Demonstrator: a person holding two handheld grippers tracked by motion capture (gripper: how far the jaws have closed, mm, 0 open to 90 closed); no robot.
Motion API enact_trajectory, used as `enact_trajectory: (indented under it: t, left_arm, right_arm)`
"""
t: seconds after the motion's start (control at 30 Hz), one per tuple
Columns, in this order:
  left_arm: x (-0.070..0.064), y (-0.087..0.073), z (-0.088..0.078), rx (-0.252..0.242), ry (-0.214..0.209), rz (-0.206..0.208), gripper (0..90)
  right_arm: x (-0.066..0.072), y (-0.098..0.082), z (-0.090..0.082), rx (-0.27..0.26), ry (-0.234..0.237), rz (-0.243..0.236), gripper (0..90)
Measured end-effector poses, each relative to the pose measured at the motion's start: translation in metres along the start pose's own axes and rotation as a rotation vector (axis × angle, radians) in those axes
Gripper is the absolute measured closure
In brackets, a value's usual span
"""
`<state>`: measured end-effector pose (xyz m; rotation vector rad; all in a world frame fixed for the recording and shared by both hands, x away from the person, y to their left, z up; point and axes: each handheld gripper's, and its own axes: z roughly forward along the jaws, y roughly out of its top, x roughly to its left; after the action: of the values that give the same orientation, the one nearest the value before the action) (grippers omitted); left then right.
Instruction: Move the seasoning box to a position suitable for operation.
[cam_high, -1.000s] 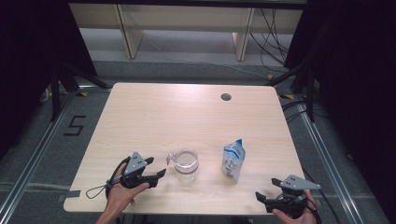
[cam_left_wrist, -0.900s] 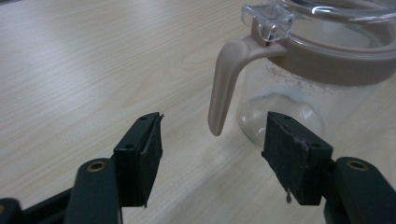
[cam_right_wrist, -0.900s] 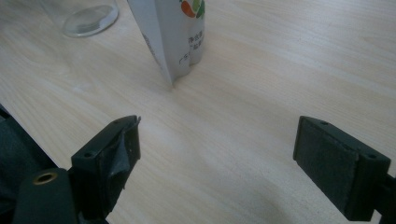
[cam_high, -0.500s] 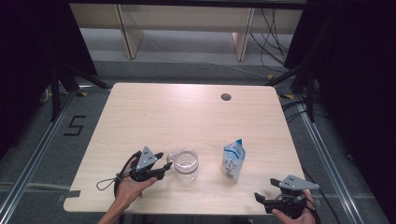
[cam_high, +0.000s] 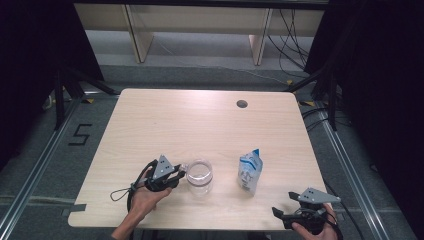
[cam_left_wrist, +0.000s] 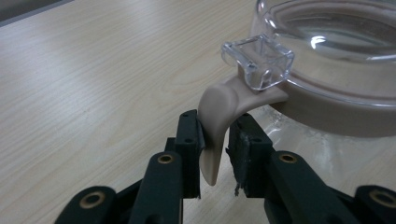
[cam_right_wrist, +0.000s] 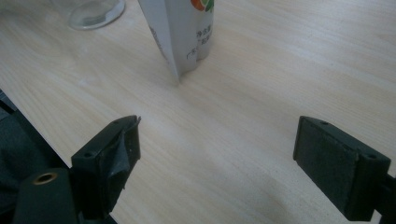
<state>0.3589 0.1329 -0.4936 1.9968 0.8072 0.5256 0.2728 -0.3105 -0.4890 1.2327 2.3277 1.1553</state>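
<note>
A clear glass jug (cam_high: 200, 176) with a beige band and a beige handle (cam_left_wrist: 215, 116) stands near the table's front, left of centre. My left gripper (cam_high: 178, 174) sits at the jug's left side, and its two black jaws pinch the handle (cam_left_wrist: 214, 144) just below a clear thumb tab (cam_left_wrist: 258, 63). A white and blue carton (cam_high: 249, 172) stands upright to the right of the jug. At the front right corner, my right gripper (cam_high: 281, 215) is wide open over bare wood (cam_right_wrist: 217, 149). The carton's base (cam_right_wrist: 184, 32) and the jug's foot (cam_right_wrist: 91, 11) lie ahead of it.
The pale wooden table (cam_high: 200, 125) has a round cable hole (cam_high: 242, 104) at its far right. Black stand legs and cables lie on the grey floor around it. A shelf unit (cam_high: 200, 30) stands behind the table.
My left gripper has moved right to the jug and now has its jaws around the handle. The right gripper has hardly moved.
</note>
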Motion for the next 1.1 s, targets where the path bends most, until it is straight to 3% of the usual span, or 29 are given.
enact_trajectory:
  t: [0.03, 0.17, 0.33, 0.43, 0.47, 0.5, 0.53, 0.57, 0.6, 0.63, 0.67, 0.73, 0.83, 0.9, 0.93, 1.0, 1.1]
  left_arm:
    - [0.0, 0.0, -0.001, 0.002, 0.011, -0.003, 76.1]
    - [-0.001, 0.0, -0.002, 0.0, 0.009, -0.029, 79.5]
    - [-0.003, 0.001, -0.006, 0.037, 0.04, -0.009, 80.1]
    - [-0.005, 0.001, -0.006, 0.032, 0.043, -0.015, 80.2]
    - [-0.006, 0.001, -0.007, 0.035, 0.046, -0.025, 80.2]
    - [-0.006, 0.001, -0.007, 0.036, 0.043, -0.019, 80.2]
    - [-0.01, 0.0, -0.007, 0.023, 0.052, -0.048, 80.1]
    - [-0.009, 0.0, -0.01, 0.045, 0.051, -0.021, 80.0]
    - [-0.009, 0.0, -0.01, 0.045, 0.051, -0.021, 79.9]
    - [-0.014, -0.001, -0.011, 0.035, 0.066, -0.054, 79.8]
    - [-0.015, -0.001, -0.013, 0.051, 0.063, -0.036, 79.7]
    - [-0.017, -0.002, -0.014, 0.041, 0.065, -0.054, 79.4]
    - [-0.021, -0.003, -0.019, 0.065, 0.061, -0.027, 78.8]
    - [-0.024, -0.004, -0.021, 0.063, 0.053, -0.037, 78.7]
    - [-0.026, -0.004, -0.021, 0.051, 0.05, -0.048, 78.6]
    - [-0.028, -0.004, -0.024, 0.072, 0.045, -0.038, 78.3]
    - [-0.034, -0.005, -0.024, 0.056, 0.035, -0.076, 77.4]
  right_arm:
    - [-0.002, 0.0, 0.001, -0.009, 0.0, -0.021, 15.6]
    - [-0.002, 0.0, 0.001, -0.001, -0.002, -0.024, 15.6]
    - [-0.002, 0.0, 0.001, -0.011, 0.0, -0.022, 15.5]
    - [-0.002, 0.0, 0.0, -0.006, -0.004, -0.025, 15.6]
    - [0.001, 0.0, 0.0, 0.002, -0.003, 0.005, 15.6]
    - [0.001, 0.0, 0.0, 0.002, -0.003, 0.005, 15.6]
    - [0.0, 0.0, 0.0, 0.001, -0.003, -0.004, 15.6]
    - [0.0, 0.0, 0.0, 0.0, -0.001, -0.004, 15.6]
    - [0.0, 0.0, 0.001, -0.009, 0.0, -0.002, 15.6]
    - [0.0, 0.0, 0.001, -0.01, 0.001, 0.0, 15.5]
    - [0.0, 0.0, 0.001, -0.006, 0.002, 0.004, 15.5]
    - [0.0, 0.0, 0.0, 0.0, -0.002, -0.004, 15.5]
    - [0.001, 0.0, 0.0, 0.003, 0.001, 0.003, 15.6]
    - [0.001, 0.0, 0.001, 0.001, 0.001, -0.005, 15.6]
    - [-0.001, 0.001, 0.001, -0.006, -0.009, -0.034, 15.6]
    - [-0.001, 0.001, 0.001, -0.006, -0.005, -0.033, 15.6]
    - [-0.001, 0.001, 0.001, -0.002, -0.007, -0.03, 15.6]
